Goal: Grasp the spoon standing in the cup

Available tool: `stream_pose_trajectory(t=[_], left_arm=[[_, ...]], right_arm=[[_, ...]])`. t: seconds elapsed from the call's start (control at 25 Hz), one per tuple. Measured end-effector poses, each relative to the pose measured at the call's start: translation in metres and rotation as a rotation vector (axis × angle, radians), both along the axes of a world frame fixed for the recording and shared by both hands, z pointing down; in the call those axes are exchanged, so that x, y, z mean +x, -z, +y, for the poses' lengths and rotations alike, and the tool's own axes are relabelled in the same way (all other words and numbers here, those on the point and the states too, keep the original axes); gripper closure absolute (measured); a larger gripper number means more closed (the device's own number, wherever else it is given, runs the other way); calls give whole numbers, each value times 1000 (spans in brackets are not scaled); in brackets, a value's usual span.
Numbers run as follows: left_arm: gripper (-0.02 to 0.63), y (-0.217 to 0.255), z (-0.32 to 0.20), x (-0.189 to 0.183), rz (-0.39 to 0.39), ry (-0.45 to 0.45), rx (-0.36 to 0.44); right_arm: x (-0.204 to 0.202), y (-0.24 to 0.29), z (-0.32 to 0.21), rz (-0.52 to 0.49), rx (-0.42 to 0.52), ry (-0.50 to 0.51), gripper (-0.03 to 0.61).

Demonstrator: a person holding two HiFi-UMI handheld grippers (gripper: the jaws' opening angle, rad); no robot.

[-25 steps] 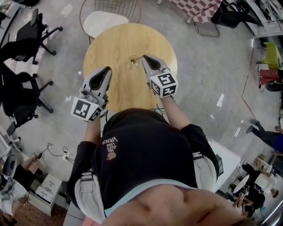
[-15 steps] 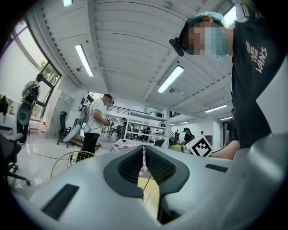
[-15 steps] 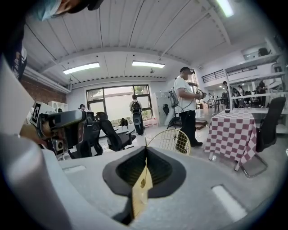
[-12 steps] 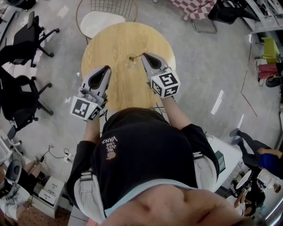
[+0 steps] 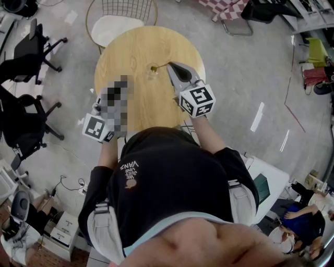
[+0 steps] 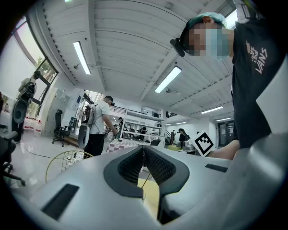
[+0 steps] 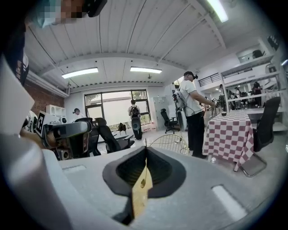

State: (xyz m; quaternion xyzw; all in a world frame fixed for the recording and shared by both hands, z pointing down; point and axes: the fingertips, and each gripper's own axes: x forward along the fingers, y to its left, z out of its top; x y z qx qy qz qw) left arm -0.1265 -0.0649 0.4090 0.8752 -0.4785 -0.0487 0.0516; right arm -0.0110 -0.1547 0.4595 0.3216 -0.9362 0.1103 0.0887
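Head view, nearest first: what shows?

A black T-shirt [image 5: 167, 177] fills the bottom of the picture. Both forearms [image 5: 209, 130] reach out from it over a round wooden tabletop [image 5: 138, 47]. Each arm ends in a marker cube, the left cube [image 5: 96, 128] nearer the body and the right cube [image 5: 197, 100] further out.

And the left tool?

From above it is hidden. The left gripper view settles it: the left tool [image 6: 143, 150] has its jaws pressed together at the tips with nothing between them. It hangs over the near left part of the tabletop, well apart from the cup.

The right one?

The right tool [image 5: 171, 65] reaches further, toward the middle of the tabletop. Its jaws are closed, pinching the thin handle of the spoon [image 5: 160, 66] at its free end. In the right gripper view the pads meet at the tips, and pale wood shows through the gap below them.

Where is the spoon, then?

Its lower end sits in the small cup [image 5: 152, 70], which stands on the tabletop just left of the right tool's tips. The handle leans out over the rim to the right, into the jaws.

And beyond?

A chair [image 5: 116, 26] with a white seat stands at the tabletop's far edge. Black office chairs [image 5: 28, 49] are on the grey floor [image 5: 245, 68] to the left, and a checked tablecloth [image 5: 232, 10] is at the far right.
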Motion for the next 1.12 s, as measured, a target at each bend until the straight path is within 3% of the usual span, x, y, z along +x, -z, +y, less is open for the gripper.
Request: stream_pose_trajectory(t=[1.12], left_arm=[[598,5,13,6,-7,-66,21]], right_arm=[[33,28,42,-61,28,-98,577]])
